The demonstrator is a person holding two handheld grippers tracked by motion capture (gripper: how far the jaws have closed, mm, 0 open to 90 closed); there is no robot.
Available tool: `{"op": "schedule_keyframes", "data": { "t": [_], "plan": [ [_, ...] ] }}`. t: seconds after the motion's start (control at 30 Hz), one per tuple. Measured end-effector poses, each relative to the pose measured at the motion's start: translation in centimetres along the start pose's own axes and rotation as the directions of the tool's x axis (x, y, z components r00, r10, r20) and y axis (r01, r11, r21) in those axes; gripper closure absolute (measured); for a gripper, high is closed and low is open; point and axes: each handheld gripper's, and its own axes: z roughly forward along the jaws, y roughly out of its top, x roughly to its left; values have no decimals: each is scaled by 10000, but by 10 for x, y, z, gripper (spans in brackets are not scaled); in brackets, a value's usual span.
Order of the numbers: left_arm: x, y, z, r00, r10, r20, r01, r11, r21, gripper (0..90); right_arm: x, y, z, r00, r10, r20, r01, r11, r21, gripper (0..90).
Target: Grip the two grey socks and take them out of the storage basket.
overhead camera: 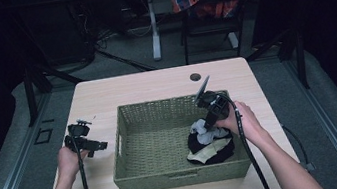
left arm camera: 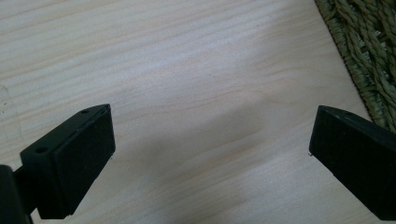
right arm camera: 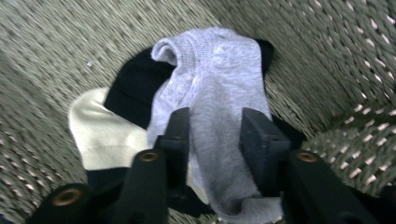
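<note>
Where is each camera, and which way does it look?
High view: above the person's side, looking down on the table; both forearms, left gripper and right gripper show.
Left gripper view: on the left gripper, facing bare tabletop; its jaws stand wide apart.
Right gripper view: on the right gripper, looking into the basket; its jaws pinch a grey sock.
Shared: high and right views both show the basket and socks.
</note>
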Motion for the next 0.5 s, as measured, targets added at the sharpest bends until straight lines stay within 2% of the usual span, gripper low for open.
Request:
{"op": "schedule_keyframes", "data": {
  "t": [0.1,0.13,0.17,0.3,0.5],
  "plan": [
    [-1,0,-1,9999,97,-34,-97,9999,56,3,-1,-3,-1,9999,129,112,-129,9999,22,796],
    [-1,0,-1,10000,52,-30,-52,10000,26,3,-1,-3,-1,9999,129,112,-129,9999,22,796],
    [1,-1,-2,10000,0,-24,0,10000,0,3,-2,-4,-4,9996,242,158,-241,9997,-75,850],
    [2,-1,0,10000,-97,-10,97,10000,13,3,-2,-2,-8,9994,282,201,-275,9991,-314,862],
    [-1,1,0,9999,108,9,-108,9999,84,3,-2,-2,-16,9989,283,373,-261,9980,-573,862]
  ]
}}
